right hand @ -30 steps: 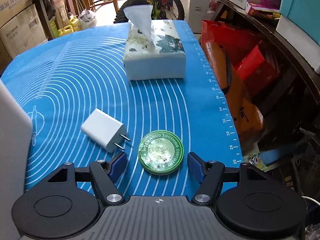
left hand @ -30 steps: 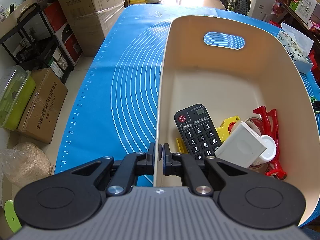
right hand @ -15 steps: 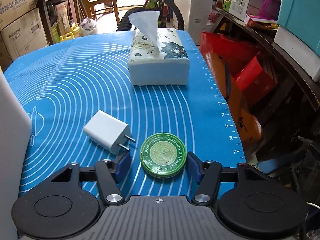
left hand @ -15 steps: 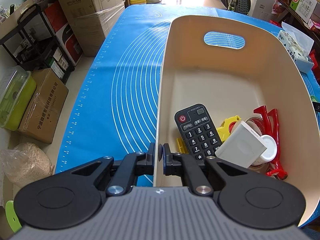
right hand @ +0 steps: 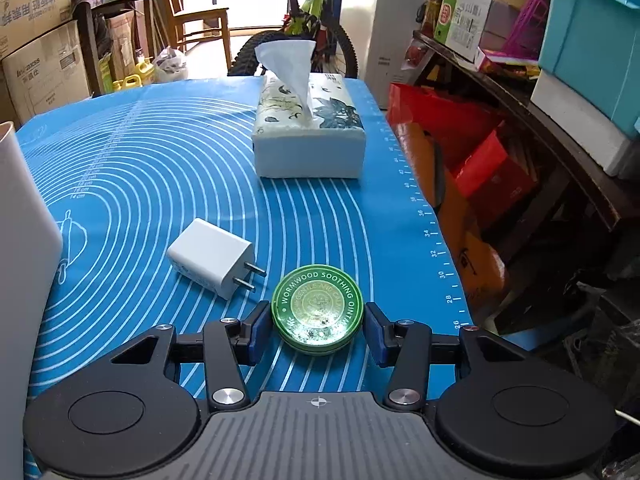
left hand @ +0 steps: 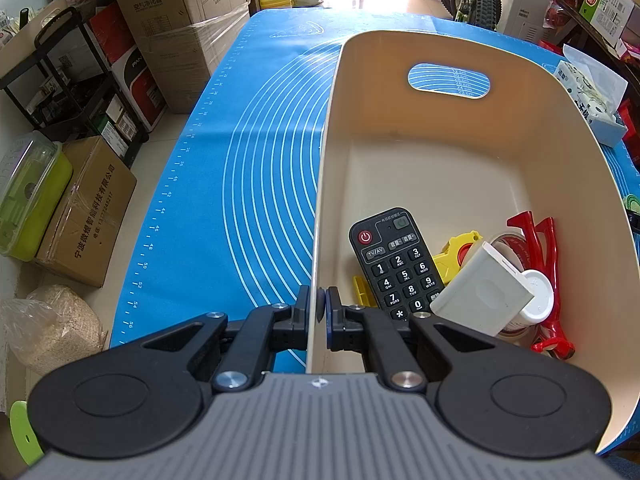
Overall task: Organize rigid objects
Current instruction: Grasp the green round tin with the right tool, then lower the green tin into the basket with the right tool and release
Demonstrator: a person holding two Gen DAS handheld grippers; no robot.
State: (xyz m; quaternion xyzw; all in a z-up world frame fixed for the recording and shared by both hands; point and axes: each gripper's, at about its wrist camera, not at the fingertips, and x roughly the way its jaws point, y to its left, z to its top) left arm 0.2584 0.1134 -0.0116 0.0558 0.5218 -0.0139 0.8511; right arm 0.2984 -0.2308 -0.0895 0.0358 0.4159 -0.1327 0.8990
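Blue mat (right hand: 160, 184): ointment tin (right hand: 317, 309) only in right view.

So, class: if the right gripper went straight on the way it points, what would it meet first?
The green tin already sits between the open right gripper fingers, so it comes first. Beyond it, probably the tissue box, though depth is unclear.

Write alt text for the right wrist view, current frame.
The right gripper sits open around a round green ointment tin on a blue mat, one finger on each side and neither clearly touching. A white plug adapter lies just left of the tin, and a tissue box stands farther back.
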